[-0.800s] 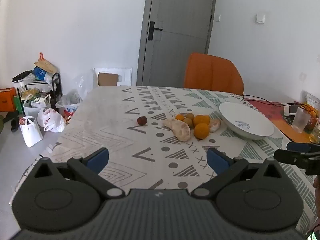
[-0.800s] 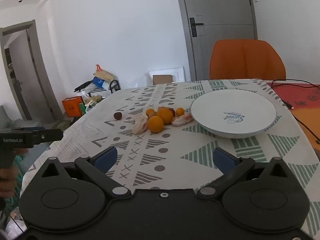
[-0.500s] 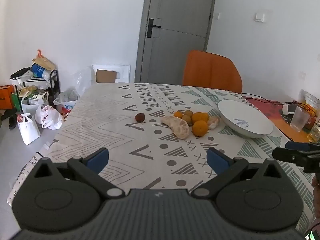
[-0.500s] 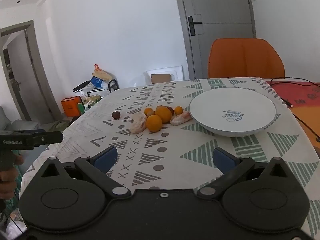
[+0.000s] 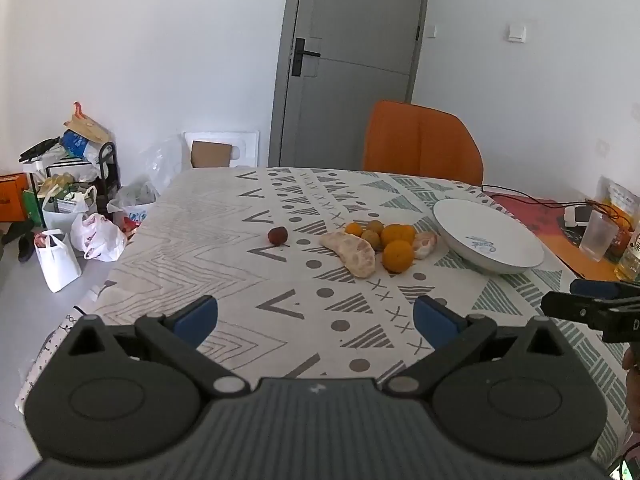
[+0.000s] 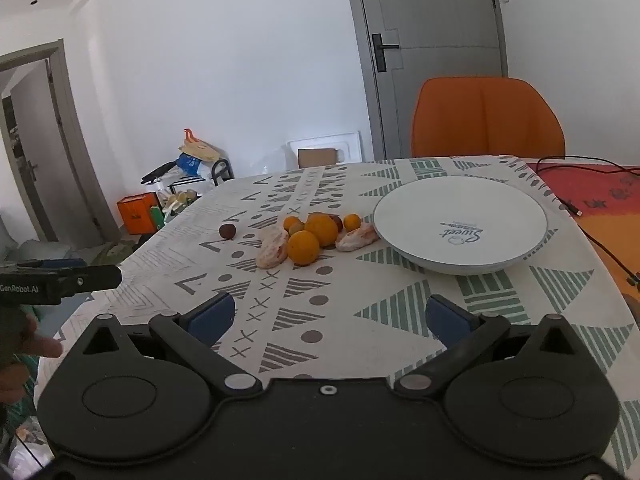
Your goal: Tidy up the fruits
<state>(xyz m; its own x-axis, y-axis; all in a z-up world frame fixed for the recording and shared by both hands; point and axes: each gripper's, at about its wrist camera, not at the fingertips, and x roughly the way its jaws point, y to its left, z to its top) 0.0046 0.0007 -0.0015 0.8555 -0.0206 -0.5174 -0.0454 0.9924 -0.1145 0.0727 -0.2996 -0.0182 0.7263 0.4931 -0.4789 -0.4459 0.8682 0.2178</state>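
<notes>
Fruit sits in one cluster mid-table on the patterned tablecloth (image 5: 224,240), just beside the white bowl (image 6: 460,236). Left gripper (image 5: 316,316) hovers low over the near edge, jaws spread wide, nothing between the blue pads (image 5: 196,316). Right gripper (image 6: 328,316) same: jaws wide apart, nothing held, pointed toward 12 o'clock at bowl and fruit.

Right view: front orange (image 6: 303,248) touching a second orange (image 6: 321,230) behind it; peeled citrus segment (image 6: 273,248) at the front orange's 9 o'clock, another peeled piece (image 6: 357,237) at its 3 o'clock, nearly touching the bowl rim. Small tangerines (image 6: 352,222) at the back of the pile. Dark red round fruit (image 6: 227,231) sits alone, well apart at the cluster's 9 o'clock; type unclear.

Bowl holds no fruit, only printed lettering inside. Orange chair (image 6: 488,118) at table's 12 o'clock, grey door (image 5: 352,64) behind. Black cable (image 6: 600,240) runs along the bowl's 3 o'clock side. Plastic cup (image 5: 598,236) at far right in left view. Bags (image 5: 60,256) on the floor at 9 o'clock.
</notes>
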